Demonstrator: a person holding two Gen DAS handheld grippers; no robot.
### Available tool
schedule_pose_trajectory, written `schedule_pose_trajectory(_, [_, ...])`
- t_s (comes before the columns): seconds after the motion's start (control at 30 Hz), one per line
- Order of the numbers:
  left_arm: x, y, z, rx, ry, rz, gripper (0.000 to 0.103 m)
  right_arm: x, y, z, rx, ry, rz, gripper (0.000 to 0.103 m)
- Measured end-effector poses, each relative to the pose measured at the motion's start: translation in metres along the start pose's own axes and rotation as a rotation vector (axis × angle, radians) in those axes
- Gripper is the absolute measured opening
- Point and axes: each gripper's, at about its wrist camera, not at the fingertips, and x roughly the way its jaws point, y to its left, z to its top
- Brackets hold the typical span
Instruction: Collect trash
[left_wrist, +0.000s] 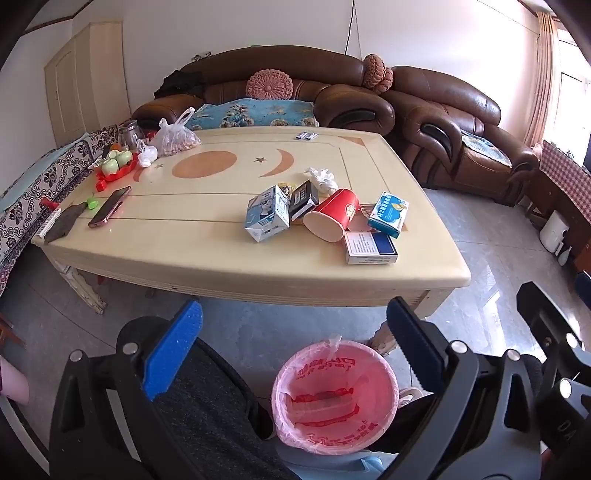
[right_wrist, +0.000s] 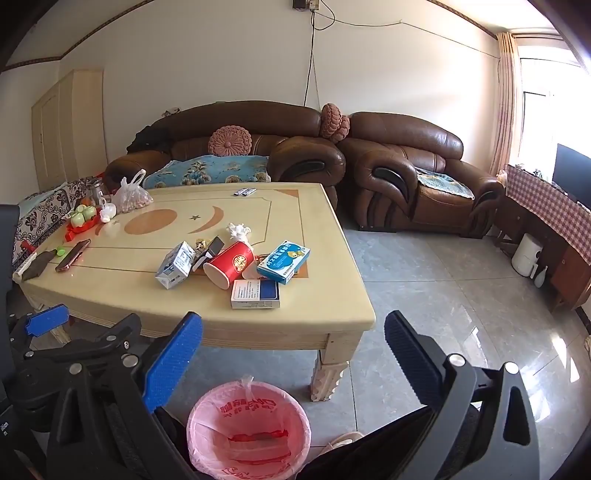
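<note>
A pile of trash lies near the table's near right corner: a tipped red paper cup (left_wrist: 332, 214) (right_wrist: 229, 264), a milk carton (left_wrist: 266, 218) (right_wrist: 176, 264), a black box (left_wrist: 303, 199), a blue medicine box (left_wrist: 388, 214) (right_wrist: 283, 261), a white-and-blue box (left_wrist: 370, 247) (right_wrist: 255, 294) and crumpled tissue (left_wrist: 320, 179) (right_wrist: 237, 232). A bin with a pink bag (left_wrist: 334, 397) (right_wrist: 248, 430) stands on the floor before the table. My left gripper (left_wrist: 295, 328) is open and empty above the bin. My right gripper (right_wrist: 293, 343) is open and empty too. The left gripper also shows in the right wrist view (right_wrist: 48, 319).
The cream coffee table (left_wrist: 207, 251) (right_wrist: 110, 291) also holds a phone (left_wrist: 110, 206), a red tray with green cups (left_wrist: 117, 166), a bag of nuts (left_wrist: 174, 136) and a glass jar (left_wrist: 130, 134). Brown leather sofas (left_wrist: 454, 122) stand behind. A white appliance (right_wrist: 526, 254) stands at the right.
</note>
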Motion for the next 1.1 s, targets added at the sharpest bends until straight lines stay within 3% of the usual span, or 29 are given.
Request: schedule_pose_trajectory(1.1, [0.0052,0.0057,0.0015,-0.011,-0.006,0.002,0.098,-0.0079,0.0046,0.0058,-0.001,-0.013,0.019,0.097])
